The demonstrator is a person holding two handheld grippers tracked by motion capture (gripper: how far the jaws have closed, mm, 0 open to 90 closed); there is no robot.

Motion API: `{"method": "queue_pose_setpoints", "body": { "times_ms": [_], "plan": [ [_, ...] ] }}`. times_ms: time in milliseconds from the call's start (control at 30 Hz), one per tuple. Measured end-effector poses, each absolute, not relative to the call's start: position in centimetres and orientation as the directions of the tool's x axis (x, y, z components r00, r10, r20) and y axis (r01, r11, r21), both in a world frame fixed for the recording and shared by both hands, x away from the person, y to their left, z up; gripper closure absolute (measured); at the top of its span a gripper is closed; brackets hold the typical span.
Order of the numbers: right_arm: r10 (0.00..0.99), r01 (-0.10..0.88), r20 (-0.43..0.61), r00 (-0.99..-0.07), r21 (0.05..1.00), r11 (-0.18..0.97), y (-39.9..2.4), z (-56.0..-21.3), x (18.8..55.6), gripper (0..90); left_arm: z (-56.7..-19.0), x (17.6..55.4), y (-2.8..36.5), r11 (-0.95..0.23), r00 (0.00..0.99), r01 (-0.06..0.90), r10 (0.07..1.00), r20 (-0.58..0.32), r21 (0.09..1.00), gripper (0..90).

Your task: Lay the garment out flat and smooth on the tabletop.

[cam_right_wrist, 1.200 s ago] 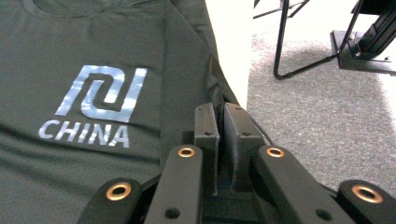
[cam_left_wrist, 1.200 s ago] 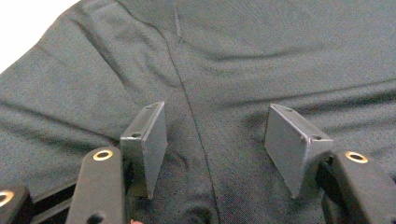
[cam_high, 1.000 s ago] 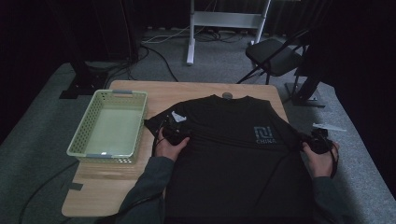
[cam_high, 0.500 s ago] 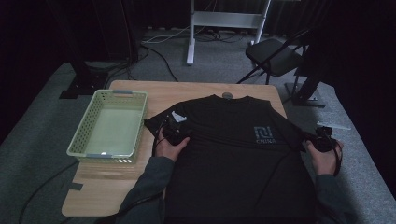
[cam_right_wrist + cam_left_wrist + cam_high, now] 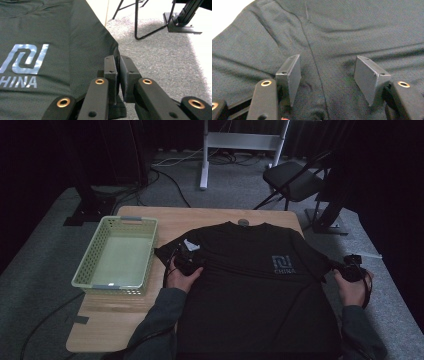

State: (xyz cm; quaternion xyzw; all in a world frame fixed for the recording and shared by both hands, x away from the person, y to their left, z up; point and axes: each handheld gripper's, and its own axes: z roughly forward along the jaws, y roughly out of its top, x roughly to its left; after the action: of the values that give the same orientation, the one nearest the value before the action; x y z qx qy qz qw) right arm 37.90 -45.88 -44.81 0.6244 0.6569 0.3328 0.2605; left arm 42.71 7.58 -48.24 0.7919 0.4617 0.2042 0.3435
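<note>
A black T-shirt (image 5: pixel 250 285) with a grey printed logo (image 5: pixel 283 263) lies spread face up on the wooden table (image 5: pixel 130 320). My left gripper (image 5: pixel 187 262) rests over the shirt's left shoulder. In the left gripper view its jaws (image 5: pixel 328 58) stand open, straddling the sleeve seam of the shirt (image 5: pixel 362 25) without pinching it. My right gripper (image 5: pixel 346 268) is at the shirt's right sleeve, past the table's right edge. In the right gripper view its jaws (image 5: pixel 118 58) are shut on the hem of that sleeve (image 5: pixel 95 45).
A pale green plastic basket (image 5: pixel 120 257) sits on the table's left part, beside the left gripper. A small round disc (image 5: pixel 243 222) lies by the collar. Beyond the table stand a folding chair (image 5: pixel 295 180) and a white stand (image 5: pixel 245 140) on grey carpet.
My right gripper has drifted slightly outward to the right with the sleeve in it. The left gripper has kept still.
</note>
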Motion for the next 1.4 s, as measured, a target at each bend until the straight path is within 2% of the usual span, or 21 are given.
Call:
{"method": "queue_pose_setpoints", "body": {
  "times_ms": [733,833,1000,1400],
  "plan": [
    [0.999,0.652,0.045,-0.016,0.758,-0.024,-48.4,-43.5,38.1,83.6,-48.3,42.7,7.5,-0.332,0.486,0.592,0.874,0.004,0.735,39.2],
    [0.999,0.633,0.044,0.006,0.773,-0.038,-48.6,-43.3,37.9,73.5,-48.2,42.7,7.5,-0.337,0.487,0.592,0.873,0.008,0.732,39.2],
    [0.999,0.61,0.041,0.007,0.792,-0.037,-48.3,-43.1,37.2,65.5,-48.2,42.7,7.5,-0.337,0.487,0.592,0.873,0.008,0.732,39.1],
    [0.992,0.613,0.052,-0.117,0.79,0.031,-44.7,-44.1,36.1,59.1,-48.2,42.7,7.5,-0.335,0.487,0.593,0.873,0.006,0.733,39.1]
  ]
}}
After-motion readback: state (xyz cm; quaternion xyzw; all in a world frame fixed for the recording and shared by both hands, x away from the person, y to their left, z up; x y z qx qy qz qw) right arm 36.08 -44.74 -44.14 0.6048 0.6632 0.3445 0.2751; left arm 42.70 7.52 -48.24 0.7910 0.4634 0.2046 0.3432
